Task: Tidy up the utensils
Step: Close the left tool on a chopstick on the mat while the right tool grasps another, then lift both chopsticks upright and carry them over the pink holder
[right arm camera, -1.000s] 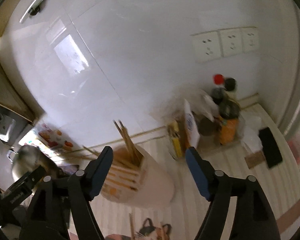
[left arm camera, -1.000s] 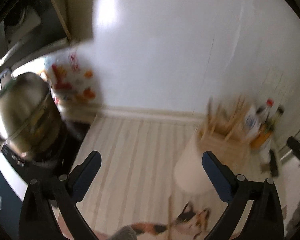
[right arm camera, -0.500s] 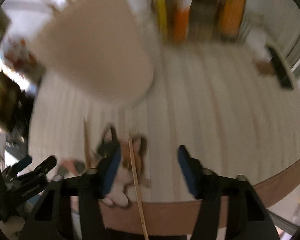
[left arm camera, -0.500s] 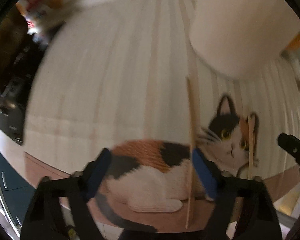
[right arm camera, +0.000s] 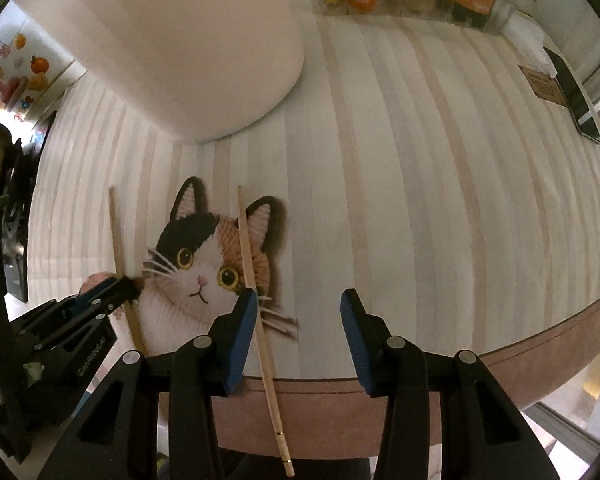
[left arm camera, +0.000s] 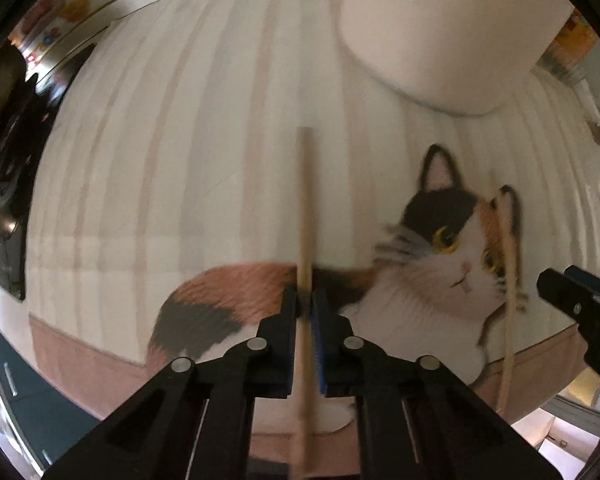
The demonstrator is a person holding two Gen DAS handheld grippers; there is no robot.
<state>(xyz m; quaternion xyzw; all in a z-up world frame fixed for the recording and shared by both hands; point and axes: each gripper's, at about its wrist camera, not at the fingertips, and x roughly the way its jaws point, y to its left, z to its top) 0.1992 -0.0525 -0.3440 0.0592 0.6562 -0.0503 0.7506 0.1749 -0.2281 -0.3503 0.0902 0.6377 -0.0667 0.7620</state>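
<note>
The right gripper, its jaws closing, points down at the striped mat with a calico cat print. A thin wooden chopstick lies just inside its left blue finger pad, untouched.

Two pale wooden chopsticks lie apart on a striped mat printed with a calico cat, near the base of a white utensil holder standing at the mat's far side. One chopstick lies across the cat's back and is pinched between the shut jaws of the left gripper – its length runs straight away from the camera. The other chopstick (thin, with faint rings near its thicker near end) lies slanted over the cat's ear and whiskers, its near end overhanging the mat's edge.
</note>
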